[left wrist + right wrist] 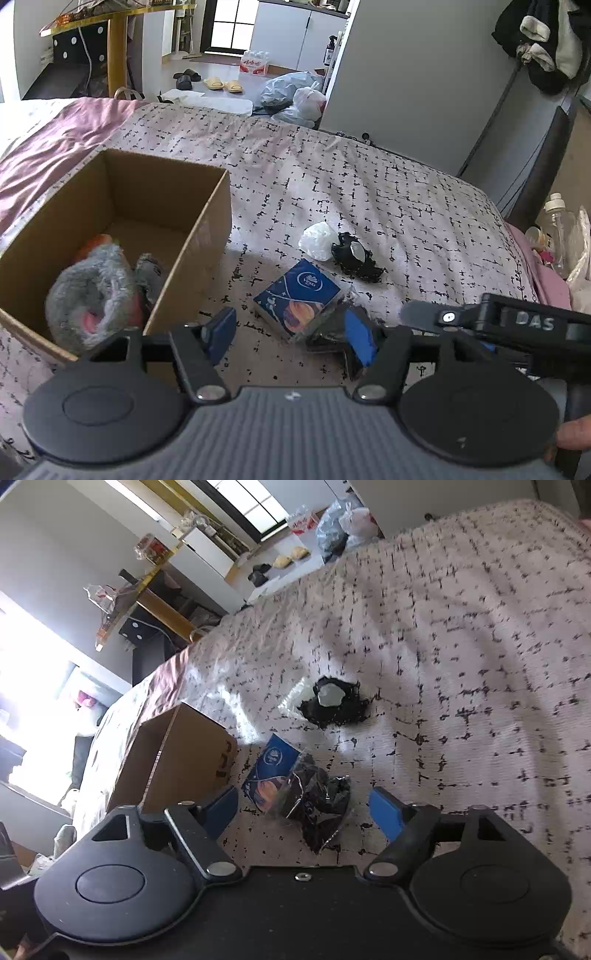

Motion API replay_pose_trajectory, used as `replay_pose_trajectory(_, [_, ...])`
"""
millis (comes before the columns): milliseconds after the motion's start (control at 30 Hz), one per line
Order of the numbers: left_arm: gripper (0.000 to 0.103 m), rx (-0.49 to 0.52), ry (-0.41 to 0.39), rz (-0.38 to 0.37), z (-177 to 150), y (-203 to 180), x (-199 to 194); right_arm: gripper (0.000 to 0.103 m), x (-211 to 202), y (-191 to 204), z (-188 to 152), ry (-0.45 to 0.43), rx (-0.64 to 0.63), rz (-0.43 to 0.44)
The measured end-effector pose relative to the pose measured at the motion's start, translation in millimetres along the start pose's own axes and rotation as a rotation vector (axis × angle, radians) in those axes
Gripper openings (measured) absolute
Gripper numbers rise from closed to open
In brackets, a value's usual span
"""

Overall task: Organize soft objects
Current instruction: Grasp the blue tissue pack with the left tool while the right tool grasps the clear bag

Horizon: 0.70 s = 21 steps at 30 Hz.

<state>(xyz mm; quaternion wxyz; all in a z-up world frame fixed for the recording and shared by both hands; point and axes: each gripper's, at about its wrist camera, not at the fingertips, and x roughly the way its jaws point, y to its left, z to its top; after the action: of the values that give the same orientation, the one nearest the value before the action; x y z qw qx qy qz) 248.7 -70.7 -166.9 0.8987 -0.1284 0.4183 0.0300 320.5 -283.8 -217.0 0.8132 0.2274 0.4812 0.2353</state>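
Left tongs (291,332): fingers spread apart, nothing between them; low centre of the left wrist view, above the bed
Right tongs (306,808): fingers spread wide, empty; the dark crinkled packet (319,801) lies in the gap between the blue pads, though whether a pad touches it I cannot tell
Cardboard box (192,236): left of the left wrist view, open-topped, resting on the bed; grey plush toy (90,291) already lies inside, at the lower left of its floor
Blue tissue pack (297,295): just above the left tongs in the frame, right of the box wall; the dark packet overlaps its lower right corner
Black-and-white bundle (356,256): further up and right on the patterned bedspread (406,192), touching a white crumpled piece (319,240)
Deciding relation: the dark packet sits directly ahead of the right tongs, centred between the fingers; that hand looks nearer, judging by its framing
Packet axis: long side runs from upper left to lower right in the right wrist view, roughly crossing the finger gap; its lower tip points toward the tongs' body
Tissue pack axis: long side tilts from lower left to upper right in the left wrist view
Likely step: closing on the packet, then carrying it left to the box
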Motion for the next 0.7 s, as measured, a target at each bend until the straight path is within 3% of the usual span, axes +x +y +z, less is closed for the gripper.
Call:
replay_pose_trajectory(100, [0.063, -0.011, -0.002, -0.010, -0.9, 0.8, 8.5, 0.067, 14.6, -3.2, 1.7, 0.033, 0.032, 0.015])
replay_pose_trajectory(367, [0.062, -0.029, -0.015, -0.013, 5.3, 5.3, 23.8, 0.064, 44.2, -2.7, 0.7, 0.083, 0.049, -0.008])
replay_pose_trajectory(433, [0.062, -0.026, -0.018, -0.017, 5.8, 4.6, 27.9, 0.046, 48.7, -4.7, 0.8, 0.085, 0.047, -0.032])
replay_pose_trajectory(567, [0.062, -0.024, -0.029, -0.008, 6.7, 0.5, 37.1, 0.040, 49.0, -10.5, 4.0, 0.065, 0.053, -0.035])
replay_pose_trajectory(700, [0.063, 0.006, -0.032, 0.011, 7.3, -7.4, 47.2, 0.035, 39.4, -15.5, 10.0, 0.016, 0.035, -0.097])
